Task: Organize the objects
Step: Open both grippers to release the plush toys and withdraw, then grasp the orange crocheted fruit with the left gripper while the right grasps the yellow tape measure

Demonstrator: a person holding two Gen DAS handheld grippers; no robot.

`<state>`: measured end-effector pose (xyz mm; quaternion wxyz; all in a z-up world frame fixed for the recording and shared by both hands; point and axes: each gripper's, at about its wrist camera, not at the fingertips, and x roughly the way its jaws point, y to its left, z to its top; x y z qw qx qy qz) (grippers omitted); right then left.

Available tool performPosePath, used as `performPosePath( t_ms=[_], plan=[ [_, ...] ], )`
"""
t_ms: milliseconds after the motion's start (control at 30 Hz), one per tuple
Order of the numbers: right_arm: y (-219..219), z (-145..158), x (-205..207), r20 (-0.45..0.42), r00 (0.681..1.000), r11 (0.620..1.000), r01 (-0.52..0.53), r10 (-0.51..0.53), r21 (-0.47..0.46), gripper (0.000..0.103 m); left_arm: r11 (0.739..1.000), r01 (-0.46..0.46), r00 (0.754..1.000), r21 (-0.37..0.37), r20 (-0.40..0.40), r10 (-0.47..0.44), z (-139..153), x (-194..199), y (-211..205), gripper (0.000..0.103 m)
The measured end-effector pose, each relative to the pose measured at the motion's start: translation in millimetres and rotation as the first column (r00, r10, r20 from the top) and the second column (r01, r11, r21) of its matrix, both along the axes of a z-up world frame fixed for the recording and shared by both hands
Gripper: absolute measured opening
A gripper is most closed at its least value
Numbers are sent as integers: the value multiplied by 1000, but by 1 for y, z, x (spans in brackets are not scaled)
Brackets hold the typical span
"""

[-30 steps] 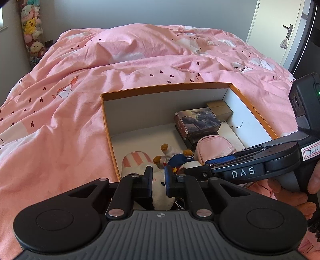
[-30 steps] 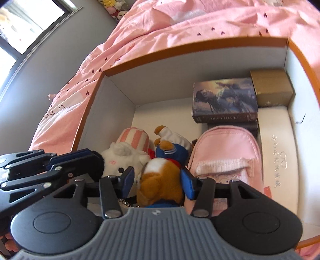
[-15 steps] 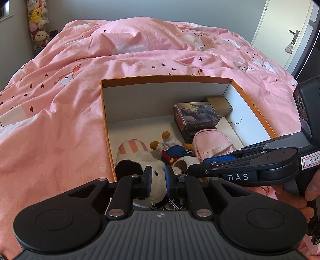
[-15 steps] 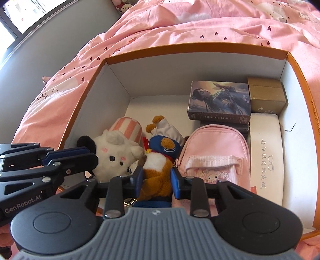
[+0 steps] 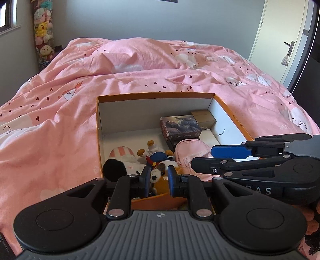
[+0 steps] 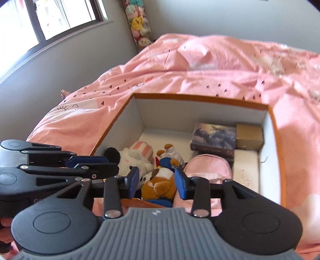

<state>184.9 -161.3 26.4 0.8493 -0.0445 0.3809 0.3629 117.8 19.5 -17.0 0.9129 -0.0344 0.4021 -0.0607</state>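
Bright daylight from the window (image 6: 60, 18) blows out; right view motion-blurred, fisheye edges bend.

One orange cardboard box (image 5: 230, 109) holds two plush toys, white (image 6: 134, 159) and brown (image 6: 160, 184), one pink fabric backpack (image 5: 192, 149), and three small boxes at upper right.

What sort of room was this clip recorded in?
Most likely a bedroom, perhaps a child's. A bed with a pink heart-print duvet fills the view, a column of plush toys stands in the corner, and an open box on the bed holds more toys.
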Motion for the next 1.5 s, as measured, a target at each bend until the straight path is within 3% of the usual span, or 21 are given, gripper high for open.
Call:
performPosePath(
  t_ms=[133,233,500,600,733,967,1200,1500],
  plan=[
    [-22,1,-25,89,996,1000,22,-21,-11,48,1000,0,999,-19,42,1,-3,-20,-9,24],
    [-39,-5,-41,106,994,999,41,-39,-12,54,1000,1,999,-23,41,0,-13,-30,-14,27],
    [-57,-45,-51,-1,989,985,145,-146,-94,62,1000,-4,999,-5,-34,4,-54,-41,-22,31],
    [-54,-59,-45,-37,985,973,163,-171,-164,62,997,-15,997,-73,-81,9,-64,-41,-13,36],
    [-48,-76,-43,-81,987,970,119,-139,-213,62,990,-30,993,-137,-119,13,-72,-38,-5,40],
    [-34,-102,-38,-143,986,963,42,-83,-267,62,983,-20,987,-184,-162,-11,-80,-26,-11,49],
    [-24,-107,-38,-98,995,946,-24,-8,-324,62,983,23,976,-183,-208,-62,-88,-1,-30,56],
    [-17,-111,-28,-98,994,943,-68,38,-327,61,979,-30,960,-203,-277,-28,-105,24,-36,57]
  ],
)
